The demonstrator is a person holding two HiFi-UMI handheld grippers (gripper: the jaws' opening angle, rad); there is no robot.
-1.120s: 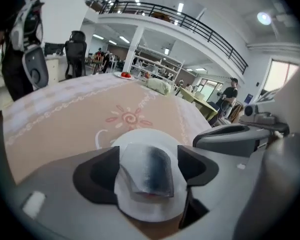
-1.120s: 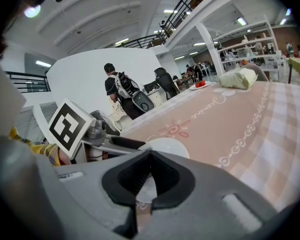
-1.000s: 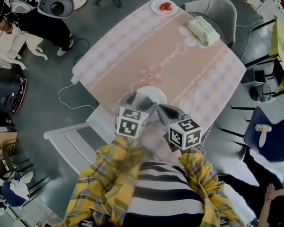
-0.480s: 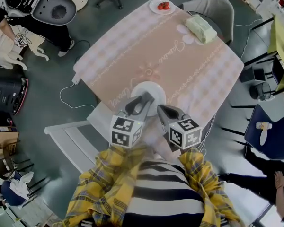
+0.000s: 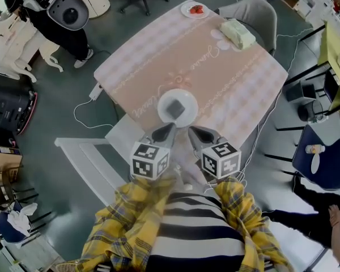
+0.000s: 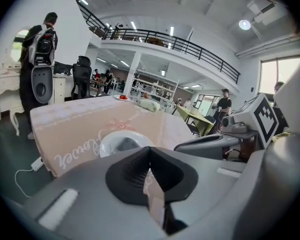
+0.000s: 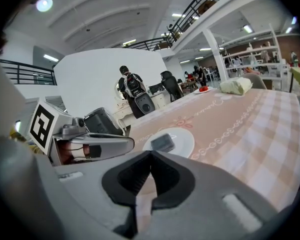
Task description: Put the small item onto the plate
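A small dark grey item [image 5: 179, 109] lies on the white plate [image 5: 165, 101] near the pink table's front edge. It also shows on the plate [image 7: 182, 145] in the right gripper view as a grey block [image 7: 162, 142], and less sharply on the plate [image 6: 107, 145] in the left gripper view. My left gripper [image 5: 168, 128] sits just short of the plate, shut with nothing in it [image 6: 150, 150]. Beside it my right gripper [image 5: 191, 131] is also shut and empty [image 7: 150, 155]. Neither gripper touches the item.
At the table's far end stand a small plate with red fruit [image 5: 195, 8] and a pale wrapped bundle [image 5: 239, 34]. A grey chair [image 5: 259, 9] is behind it, a white bench [image 5: 90, 160] to my left. A person with a backpack [image 5: 56, 10] stands at top left.
The left gripper has drawn back from over the plate toward me and its jaws have shut. The dark item now lies uncovered on the plate. The right gripper has stayed in place.
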